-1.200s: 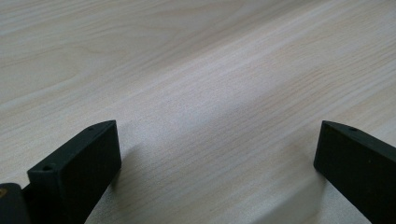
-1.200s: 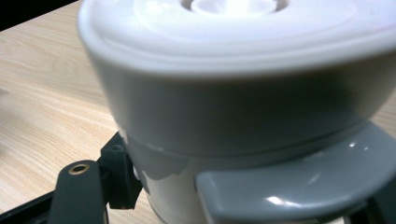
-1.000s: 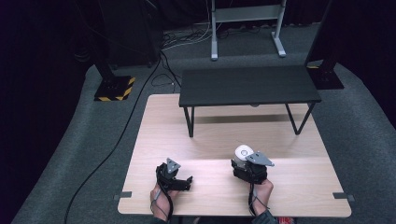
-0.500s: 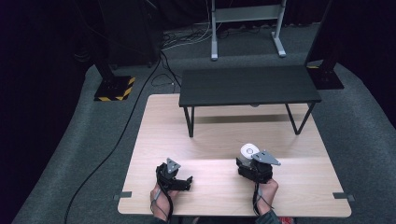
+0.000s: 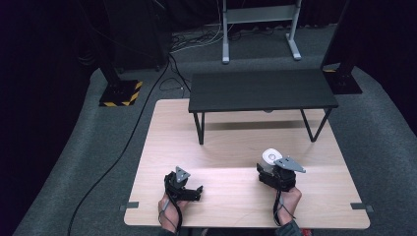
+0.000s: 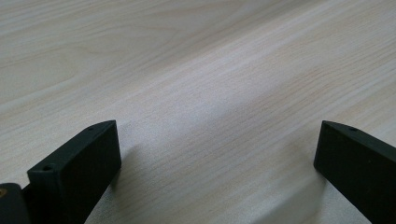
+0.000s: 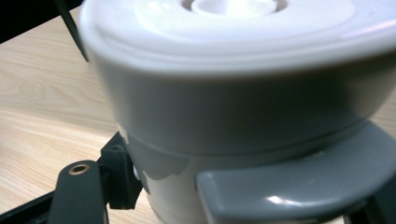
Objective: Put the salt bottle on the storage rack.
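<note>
Left black two-jaw tool (image 5: 193, 187): held low in the person's left hand (image 5: 168, 210), jaws spread wide apart with nothing between them. Right black two-jaw tool (image 5: 269, 169), grey three-cornered plate on top: held in the right hand (image 5: 286, 200), jaws closed against a white cylindrical container (image 7: 243, 93)

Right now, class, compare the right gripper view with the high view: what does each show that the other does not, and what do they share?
Right gripper view alone: the white container's stepped lid and a grey handle-like part low on it, close up.

High view alone: the left gripper apart on the wooden table, jaws spread; the black bench; floor cables.

Both: the container at the right gripper, and the light table top.
</note>
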Tool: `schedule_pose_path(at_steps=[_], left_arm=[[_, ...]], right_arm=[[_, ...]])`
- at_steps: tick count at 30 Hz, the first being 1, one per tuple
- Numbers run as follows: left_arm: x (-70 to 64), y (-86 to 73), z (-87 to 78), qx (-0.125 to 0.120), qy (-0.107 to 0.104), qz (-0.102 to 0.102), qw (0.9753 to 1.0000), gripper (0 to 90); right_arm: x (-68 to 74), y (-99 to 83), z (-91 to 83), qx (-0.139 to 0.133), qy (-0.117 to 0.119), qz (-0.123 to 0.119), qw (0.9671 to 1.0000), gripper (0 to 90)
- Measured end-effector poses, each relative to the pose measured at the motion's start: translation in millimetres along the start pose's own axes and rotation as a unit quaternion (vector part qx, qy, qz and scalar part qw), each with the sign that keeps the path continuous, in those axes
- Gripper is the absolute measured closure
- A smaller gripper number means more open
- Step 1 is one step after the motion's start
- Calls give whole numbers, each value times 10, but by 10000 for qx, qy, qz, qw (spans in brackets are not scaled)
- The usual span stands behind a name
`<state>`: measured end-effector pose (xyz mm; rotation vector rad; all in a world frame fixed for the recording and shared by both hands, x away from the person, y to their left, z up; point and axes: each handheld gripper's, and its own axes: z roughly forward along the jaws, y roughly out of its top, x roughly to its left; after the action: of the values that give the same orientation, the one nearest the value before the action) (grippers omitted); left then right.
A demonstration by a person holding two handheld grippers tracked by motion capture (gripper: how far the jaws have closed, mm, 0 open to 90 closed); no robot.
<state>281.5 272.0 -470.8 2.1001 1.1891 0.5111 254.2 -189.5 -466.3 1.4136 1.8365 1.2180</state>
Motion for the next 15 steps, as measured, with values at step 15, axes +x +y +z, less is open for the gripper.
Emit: schedule_pose_path(at_steps=[15], left_arm=[[0, 0, 0, 1, 1, 1, 10000, 0]], right_arm=[[-169, 83, -156, -168, -252, 92, 9995, 276]])
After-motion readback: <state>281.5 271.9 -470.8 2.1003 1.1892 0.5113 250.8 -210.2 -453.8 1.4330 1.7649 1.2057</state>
